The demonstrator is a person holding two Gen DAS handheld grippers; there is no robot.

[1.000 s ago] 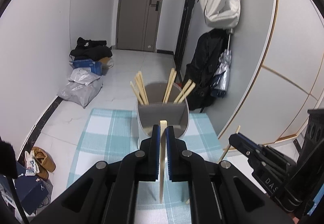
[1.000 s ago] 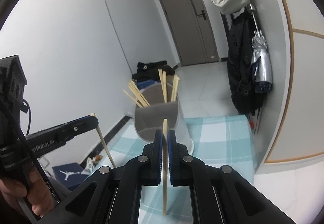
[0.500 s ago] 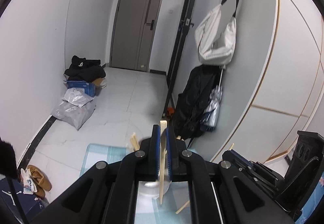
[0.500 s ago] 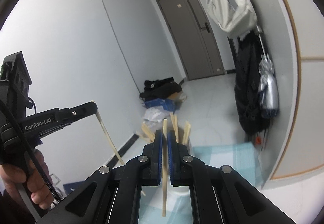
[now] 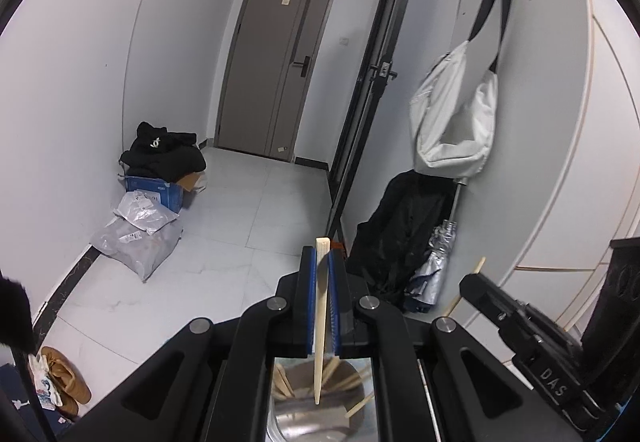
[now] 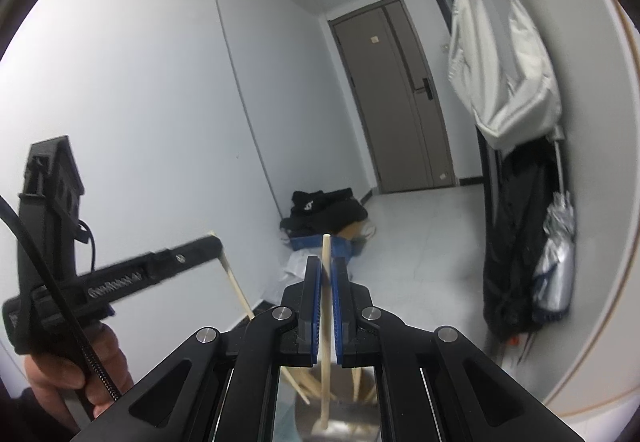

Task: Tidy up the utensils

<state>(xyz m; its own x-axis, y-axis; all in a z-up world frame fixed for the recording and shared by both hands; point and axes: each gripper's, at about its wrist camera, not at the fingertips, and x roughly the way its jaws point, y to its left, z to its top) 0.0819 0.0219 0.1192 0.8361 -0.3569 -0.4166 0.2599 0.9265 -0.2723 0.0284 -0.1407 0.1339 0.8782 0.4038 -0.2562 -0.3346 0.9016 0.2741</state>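
Observation:
My left gripper [image 5: 321, 262] is shut on a wooden chopstick [image 5: 320, 326] that hangs down into the metal holder [image 5: 320, 418] just below it. Several chopsticks [image 5: 352, 394] stand in the holder. My right gripper [image 6: 325, 270] is shut on another wooden chopstick [image 6: 326, 362], its lower end inside the same metal holder [image 6: 340, 430]. The right gripper shows in the left wrist view [image 5: 476, 278], and the left gripper shows in the right wrist view [image 6: 214, 242] with its chopstick [image 6: 236, 282].
A white bag [image 5: 456, 122], a dark coat [image 5: 400, 238] and a folded umbrella [image 5: 436, 266] hang on the right wall. Black clothes on a blue box [image 5: 160, 170] and grey parcels [image 5: 136, 234] lie on the floor at left. A closed door [image 5: 276, 66] stands behind.
Both grippers rose and moved over the holder, which dropped from the middle of both views to the bottom edge. The chopstick tips now hang inside it. The checked cloth has left view.

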